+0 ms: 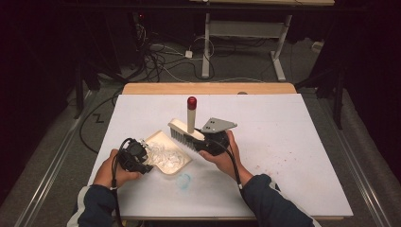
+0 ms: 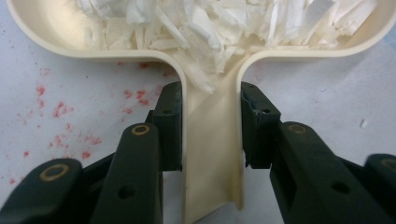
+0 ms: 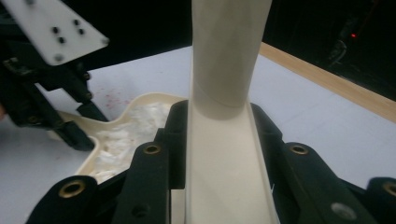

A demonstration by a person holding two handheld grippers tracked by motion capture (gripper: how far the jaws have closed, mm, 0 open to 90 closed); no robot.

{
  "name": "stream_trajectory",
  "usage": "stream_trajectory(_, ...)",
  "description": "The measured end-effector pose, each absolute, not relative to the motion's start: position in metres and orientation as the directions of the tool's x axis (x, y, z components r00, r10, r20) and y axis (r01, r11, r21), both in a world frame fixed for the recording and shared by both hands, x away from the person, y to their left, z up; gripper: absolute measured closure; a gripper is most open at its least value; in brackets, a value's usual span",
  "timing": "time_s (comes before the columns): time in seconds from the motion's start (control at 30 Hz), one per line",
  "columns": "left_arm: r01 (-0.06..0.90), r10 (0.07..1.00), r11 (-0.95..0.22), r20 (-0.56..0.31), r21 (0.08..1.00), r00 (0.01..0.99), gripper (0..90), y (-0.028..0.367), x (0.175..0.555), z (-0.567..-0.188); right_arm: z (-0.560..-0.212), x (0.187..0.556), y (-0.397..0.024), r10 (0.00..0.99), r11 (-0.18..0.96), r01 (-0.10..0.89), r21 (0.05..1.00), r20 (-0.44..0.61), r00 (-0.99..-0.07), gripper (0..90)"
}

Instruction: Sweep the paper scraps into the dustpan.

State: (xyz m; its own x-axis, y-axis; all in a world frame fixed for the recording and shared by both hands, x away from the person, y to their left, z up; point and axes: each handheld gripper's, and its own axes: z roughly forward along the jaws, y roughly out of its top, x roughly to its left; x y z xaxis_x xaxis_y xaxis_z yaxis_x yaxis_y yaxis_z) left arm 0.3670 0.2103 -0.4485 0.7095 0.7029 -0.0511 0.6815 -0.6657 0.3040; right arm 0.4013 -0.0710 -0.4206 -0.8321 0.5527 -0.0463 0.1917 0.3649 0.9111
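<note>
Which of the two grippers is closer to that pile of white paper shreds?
Left. The left gripper clamps the handle of the dustpan holding the shreds, right beside them. The right gripper grips the brush, whose bristles sit at the pan's far edge.

I see a cream dustpan [image 1: 176, 163] heaped with white paper scraps [image 2: 219, 23]. My brush [image 1: 185, 132] is cream too, with pale grey bristles and a red cap on its handle tip. Both grippers [image 2: 210, 121] [image 3: 219, 140] are black with brass-coloured rivets. The table [image 1: 283, 137] is white, speckled with red flecks, with a faint blue smudge near its front edge and a light wooden strip along its far edge.
</note>
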Motion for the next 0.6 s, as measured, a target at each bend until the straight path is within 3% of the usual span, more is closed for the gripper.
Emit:
stream_trajectory(0.17, 0.682, 0.705, -0.663, -0.048, 0.309, 0.707, 63.0, 0.210, 0.366, -0.449, -0.433, 0.410, -0.066, 0.590, 0.420, 0.208, 0.883, -0.092, -0.802, 68.3)
stream_trajectory(0.6, 0.692, 0.720, -0.645, -0.044, 0.325, 0.692, 63.0, 0.208, 0.366, -0.449, -0.438, 0.390, -0.066, 0.505, 0.459, 0.192, 0.867, -0.077, -0.860, 68.3)
